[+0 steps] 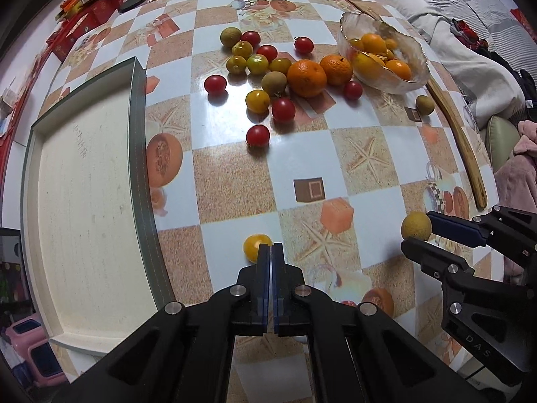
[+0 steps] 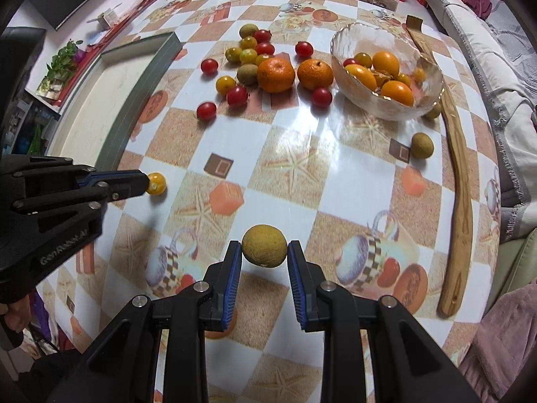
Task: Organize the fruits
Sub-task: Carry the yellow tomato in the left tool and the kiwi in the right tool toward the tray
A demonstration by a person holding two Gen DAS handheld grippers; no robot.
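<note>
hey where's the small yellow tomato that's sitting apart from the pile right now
The small yellow tomato lies on the table just beyond the tips of the shut left gripper, between the tray and the right gripper, well nearer the cameras than the fruit pile.

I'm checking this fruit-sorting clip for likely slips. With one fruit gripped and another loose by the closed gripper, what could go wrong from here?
1. The brown fruit is round and pinched only at its sides by the right hand-held gripper; it may slip out and roll.
2. The left hand-held gripper is shut and empty beside the yellow fruit; a nudge could send it rolling.
3. The tray has a raised rim that carried fruit must clear.
</note>
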